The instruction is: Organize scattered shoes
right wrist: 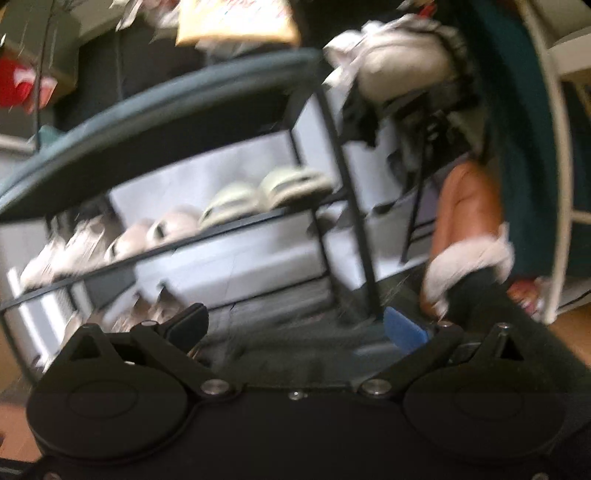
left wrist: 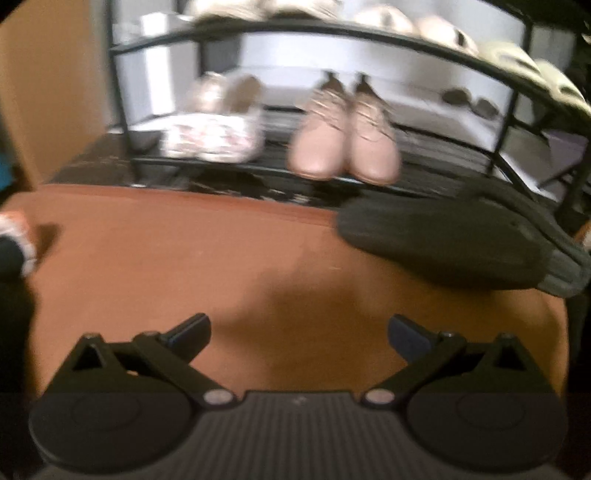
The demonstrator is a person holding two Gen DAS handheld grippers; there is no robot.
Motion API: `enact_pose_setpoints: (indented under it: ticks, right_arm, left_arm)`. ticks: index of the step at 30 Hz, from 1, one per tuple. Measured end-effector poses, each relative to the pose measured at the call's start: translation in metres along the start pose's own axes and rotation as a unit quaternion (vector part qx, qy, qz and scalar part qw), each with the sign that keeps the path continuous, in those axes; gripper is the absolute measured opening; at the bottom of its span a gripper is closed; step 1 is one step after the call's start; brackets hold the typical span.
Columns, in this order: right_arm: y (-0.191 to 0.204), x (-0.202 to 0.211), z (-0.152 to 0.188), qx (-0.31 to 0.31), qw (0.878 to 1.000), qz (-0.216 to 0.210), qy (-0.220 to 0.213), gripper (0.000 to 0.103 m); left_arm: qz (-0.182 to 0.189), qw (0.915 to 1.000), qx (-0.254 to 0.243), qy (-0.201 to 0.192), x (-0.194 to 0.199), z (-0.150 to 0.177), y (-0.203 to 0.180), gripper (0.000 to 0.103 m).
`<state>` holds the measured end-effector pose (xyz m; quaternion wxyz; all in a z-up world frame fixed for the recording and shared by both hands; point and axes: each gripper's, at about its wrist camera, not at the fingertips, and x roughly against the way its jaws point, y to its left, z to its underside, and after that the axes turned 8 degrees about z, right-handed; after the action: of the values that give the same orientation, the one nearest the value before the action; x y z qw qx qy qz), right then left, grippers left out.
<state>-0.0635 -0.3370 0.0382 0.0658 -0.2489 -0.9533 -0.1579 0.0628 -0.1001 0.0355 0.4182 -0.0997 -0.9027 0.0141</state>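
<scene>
Down low, the left tool [left wrist: 297, 334] hangs over bare orange-brown floor [left wrist: 207, 258], its jaws spread wide with nothing between them. Ahead of it stands a black wire shoe rack [left wrist: 332, 31]. On the lower shelf sit a pair of pale pink lace-up shoes [left wrist: 343, 136], side by side with toes pointing outward, and to their left a white floral-patterned pair [left wrist: 218, 125] — one shoe lying across the front of the other. Farther right and deeper on that shelf, two small dark shapes are too blurred to name. The upper shelf carries a row of light-coloured shoes [left wrist: 391, 18], seen only from below. A dark slipper-like shoe [left wrist: 454, 243] lies on the floor just in front of the rack's right end, off the shelves.

From the right wrist view, the right tool [right wrist: 295, 328] is likewise spread wide and empty, tilted toward the rack's side — a row of cream and pale shoes [right wrist: 236, 201] lines the upper shelf there. Both views are heavily smeared.
</scene>
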Motion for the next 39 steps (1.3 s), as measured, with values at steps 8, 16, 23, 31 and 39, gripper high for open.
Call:
enact_pose_setpoints:
  ticks: [8,16,23,31,39]
  right_arm:
    - [-0.016,-0.021,0.006,-0.042,0.998,0.032,0.043,0.103]
    - [-0.019,-0.029,0.01,-0.061,0.995,0.035,0.065,0.103]
    - [-0.027,-0.029,0.01,-0.076,0.994,0.045,0.066,0.103]
    - [-0.025,-0.028,0.008,-0.071,0.995,0.038,0.052,0.103]
    - [-0.023,-0.032,0.009,-0.069,0.995,0.037,0.063,0.103]
  left_arm:
    - [0.017,0.9988,-0.046,-0.004,-0.022,-0.024,-0.051,0.102]
    - [0.027,0.9989,-0.037,-0.004,-0.031,-0.031,-0.06,0.102]
    - [0.045,0.9986,-0.029,0.001,-0.04,-0.034,-0.074,0.102]
    - [0.126,0.9839,0.113,0.058,-0.072,-0.042,-0.065,0.102]
    - [0.178,0.9613,0.195,0.078,-0.111,-0.053,-0.058,0.102]
